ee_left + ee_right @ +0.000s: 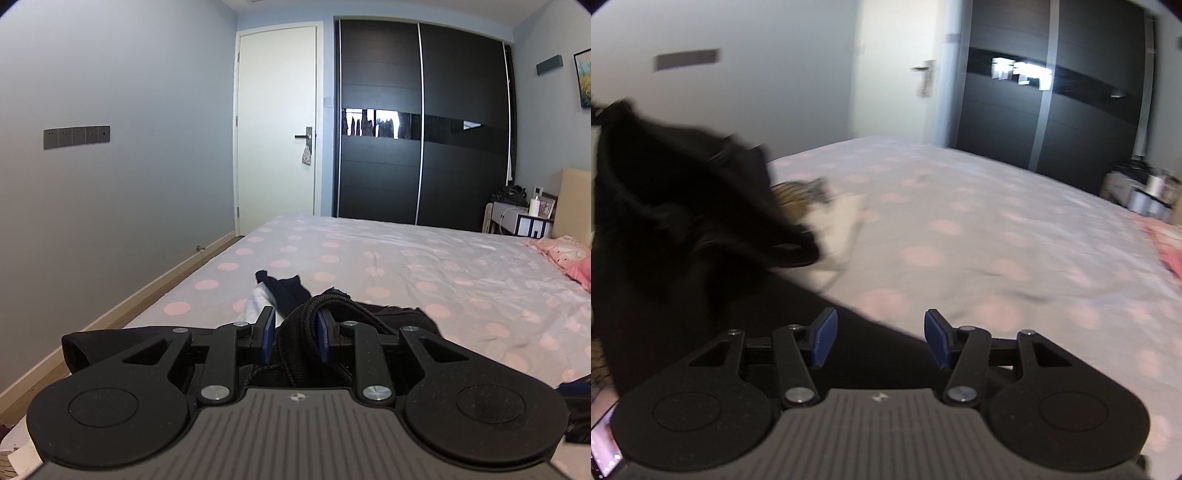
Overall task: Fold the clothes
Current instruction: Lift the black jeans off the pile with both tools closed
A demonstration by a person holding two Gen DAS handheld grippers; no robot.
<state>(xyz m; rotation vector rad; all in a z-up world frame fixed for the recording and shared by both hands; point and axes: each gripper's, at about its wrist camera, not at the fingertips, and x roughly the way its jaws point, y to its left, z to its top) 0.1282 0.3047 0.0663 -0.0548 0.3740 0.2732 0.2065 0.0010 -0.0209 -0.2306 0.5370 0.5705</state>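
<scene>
- The left gripper is clamping a bunched fold of the black garment, with its blue-padded fingers pressing on the cloth and a dark drawstring looping between them.
- The black garment is lying on the near part of the bed, spreading to either side of the left gripper; in the right wrist view it is rising in a blurred dark heap at the left of the frame, with a flat stretch running under the right gripper.
- The right gripper is standing with its fingers apart, gripping nothing, over the edge of the black cloth where it meets the sheet.
- A dark navy piece is resting on a white piece just beyond the left gripper.
- The bed is wearing a pale sheet with pink dots, lightly creased, and is filling most of both views.
- Pink pillows are sitting at the right edge by a beige headboard.
- A white door with a dark handle is standing closed at the far wall, beside a dark sliding wardrobe with a glossy band.
- A bedside table holding small items is standing in the far right corner.
- A row of grey wall sockets is showing on the pale blue left wall, above a light wooden skirting board.
</scene>
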